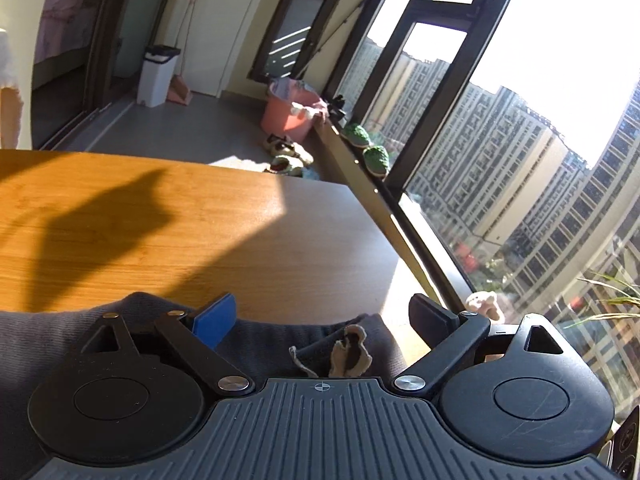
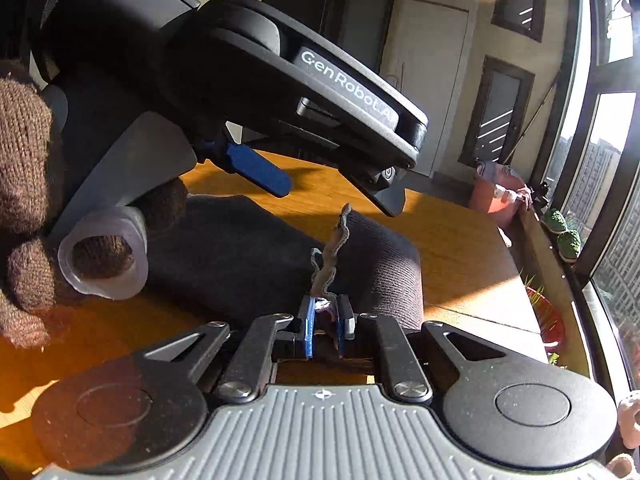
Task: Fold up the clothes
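A dark grey knit garment [image 2: 240, 248] lies bunched on the wooden table [image 2: 460, 248]. A wavy beige trim strip [image 2: 334, 248] rises from its top fold. My right gripper [image 2: 326, 314] is shut on the lower end of that strip, blue pads close together. My left gripper [image 2: 332, 188] hovers just above the garment with its jaws wide apart and nothing between them, held by a hand in a brown knit glove [image 2: 24, 184]. In the left wrist view the left gripper [image 1: 320, 318] stands open over the garment [image 1: 48, 344], with the beige strip [image 1: 352, 350] crumpled below it.
The table [image 1: 160, 220] ends at its right edge near a tall window. Beyond the far edge, on the floor, stand a pink bucket [image 1: 288, 112], slippers [image 1: 286, 156] and a white bin [image 1: 158, 76]. Green shoes [image 1: 358, 136] sit on the window sill.
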Demonstrator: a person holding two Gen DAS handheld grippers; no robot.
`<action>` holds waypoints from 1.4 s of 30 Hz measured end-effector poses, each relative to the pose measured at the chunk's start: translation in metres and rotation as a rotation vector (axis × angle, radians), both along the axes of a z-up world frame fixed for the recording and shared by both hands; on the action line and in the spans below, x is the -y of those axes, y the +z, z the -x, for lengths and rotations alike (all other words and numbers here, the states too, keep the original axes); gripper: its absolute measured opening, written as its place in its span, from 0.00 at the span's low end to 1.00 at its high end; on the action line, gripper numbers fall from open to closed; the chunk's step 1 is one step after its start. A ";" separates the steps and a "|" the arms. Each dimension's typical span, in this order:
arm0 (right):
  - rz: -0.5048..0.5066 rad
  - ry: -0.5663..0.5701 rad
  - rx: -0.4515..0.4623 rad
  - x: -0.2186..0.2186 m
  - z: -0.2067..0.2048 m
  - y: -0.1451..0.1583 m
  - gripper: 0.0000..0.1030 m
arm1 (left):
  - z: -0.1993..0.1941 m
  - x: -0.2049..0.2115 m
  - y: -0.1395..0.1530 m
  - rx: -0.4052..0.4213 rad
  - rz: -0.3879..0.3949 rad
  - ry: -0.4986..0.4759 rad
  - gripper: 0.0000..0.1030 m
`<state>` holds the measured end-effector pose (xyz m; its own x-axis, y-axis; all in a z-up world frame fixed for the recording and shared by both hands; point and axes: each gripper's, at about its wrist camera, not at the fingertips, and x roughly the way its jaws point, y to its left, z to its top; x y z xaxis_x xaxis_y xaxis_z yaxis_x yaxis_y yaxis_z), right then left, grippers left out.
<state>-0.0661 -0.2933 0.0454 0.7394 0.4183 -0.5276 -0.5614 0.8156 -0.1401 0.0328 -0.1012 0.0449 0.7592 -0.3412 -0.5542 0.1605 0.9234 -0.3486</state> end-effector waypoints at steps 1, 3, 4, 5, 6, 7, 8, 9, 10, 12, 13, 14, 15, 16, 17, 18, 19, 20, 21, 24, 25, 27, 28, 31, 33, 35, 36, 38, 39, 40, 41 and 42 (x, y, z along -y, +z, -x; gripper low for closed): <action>-0.016 -0.003 -0.008 0.003 -0.001 0.002 0.10 | -0.001 0.007 -0.001 0.001 -0.031 -0.012 0.93; -0.076 0.004 -0.042 0.019 -0.003 0.008 0.11 | -0.008 0.020 -0.013 -0.029 -0.106 -0.022 0.76; -0.114 0.011 -0.065 0.028 -0.003 0.012 0.14 | -0.014 0.025 -0.022 -0.055 -0.141 -0.025 0.69; -0.165 0.012 -0.086 0.040 -0.003 0.016 0.22 | -0.016 0.026 -0.030 -0.066 -0.152 -0.025 0.62; -0.208 0.003 -0.098 0.050 -0.002 0.020 0.29 | -0.018 0.025 -0.038 -0.072 -0.155 -0.024 0.62; -0.275 -0.031 -0.114 0.065 -0.005 0.023 0.40 | -0.019 0.024 -0.046 -0.077 -0.157 -0.022 0.62; -0.329 -0.068 -0.154 0.074 -0.012 0.020 0.42 | -0.018 0.023 -0.049 -0.075 -0.155 -0.026 0.62; -0.383 -0.105 -0.193 0.082 -0.019 0.017 0.42 | -0.018 0.022 -0.049 -0.074 -0.149 -0.028 0.62; -0.436 -0.142 -0.233 0.090 -0.027 0.013 0.43 | -0.017 0.020 -0.049 -0.077 -0.140 -0.027 0.62; -0.552 -0.217 -0.325 0.103 -0.043 -0.001 0.43 | -0.017 0.016 -0.050 -0.081 -0.123 -0.026 0.62; -0.584 -0.236 -0.361 0.103 -0.049 -0.010 0.43 | -0.017 0.017 -0.050 -0.080 -0.121 -0.025 0.63; -0.615 -0.254 -0.398 0.102 -0.056 -0.019 0.43 | -0.016 0.017 -0.050 -0.079 -0.120 -0.024 0.63; -0.652 -0.260 -0.438 0.101 -0.060 -0.027 0.43 | -0.016 0.017 -0.050 -0.078 -0.117 -0.024 0.63; -0.687 -0.258 -0.470 0.100 -0.063 -0.033 0.43 | -0.015 0.016 -0.051 -0.077 -0.112 -0.023 0.63; -0.706 -0.250 -0.488 0.099 -0.062 -0.037 0.40 | -0.015 0.015 -0.051 -0.076 -0.100 -0.023 0.63; -0.694 -0.253 -0.482 0.097 -0.061 -0.037 0.38 | -0.014 0.012 -0.051 -0.076 -0.074 -0.022 0.65; -0.670 -0.243 -0.464 0.094 -0.059 -0.035 0.35 | -0.014 0.008 -0.052 -0.077 -0.044 -0.021 0.67; -0.638 -0.229 -0.444 0.091 -0.058 -0.032 0.33 | -0.014 0.005 -0.052 -0.078 -0.006 -0.030 0.77; -0.605 -0.215 -0.424 0.088 -0.056 -0.029 0.32 | -0.014 0.003 -0.052 -0.078 0.020 -0.047 0.91; -0.462 -0.189 -0.336 0.075 -0.047 -0.016 0.31 | -0.011 0.009 -0.052 -0.081 -0.004 -0.083 1.00; -0.411 -0.183 -0.301 0.071 -0.044 -0.011 0.31 | -0.011 0.011 -0.051 -0.081 -0.025 -0.087 1.00; -0.254 -0.169 -0.162 0.054 -0.036 -0.001 0.31 | -0.009 0.008 -0.045 -0.090 -0.015 -0.053 1.00; -0.191 -0.159 -0.108 0.046 -0.033 0.001 0.31 | -0.008 0.003 -0.040 -0.084 0.002 -0.023 1.00; 0.050 -0.105 0.065 0.012 -0.021 -0.001 0.31 | 0.002 -0.011 -0.018 -0.019 0.035 0.046 1.00; 0.169 -0.074 0.146 -0.007 -0.014 -0.007 0.31 | 0.008 -0.017 -0.003 0.018 0.055 0.069 1.00; 0.280 -0.044 0.227 -0.023 -0.007 -0.015 0.31 | 0.010 -0.016 0.006 0.019 0.091 0.046 0.99; 0.312 -0.034 0.253 -0.027 -0.004 -0.018 0.31 | 0.008 -0.012 0.007 0.007 0.105 0.023 0.97; 0.352 -0.012 0.292 -0.032 0.001 -0.020 0.31 | 0.002 -0.002 0.005 -0.026 0.124 -0.029 0.86; 0.345 -0.007 0.288 -0.031 0.001 -0.019 0.31 | -0.003 0.004 0.001 -0.051 0.125 -0.046 0.75; 0.338 -0.003 0.284 -0.030 0.001 -0.018 0.32 | -0.008 0.011 -0.004 -0.076 0.124 -0.059 0.72; 0.321 0.001 0.267 -0.028 0.000 -0.016 0.32 | -0.014 0.015 -0.011 -0.101 0.121 -0.063 0.67; 0.279 0.004 0.228 -0.021 -0.004 -0.011 0.32 | -0.020 0.018 -0.018 -0.125 0.118 -0.063 0.62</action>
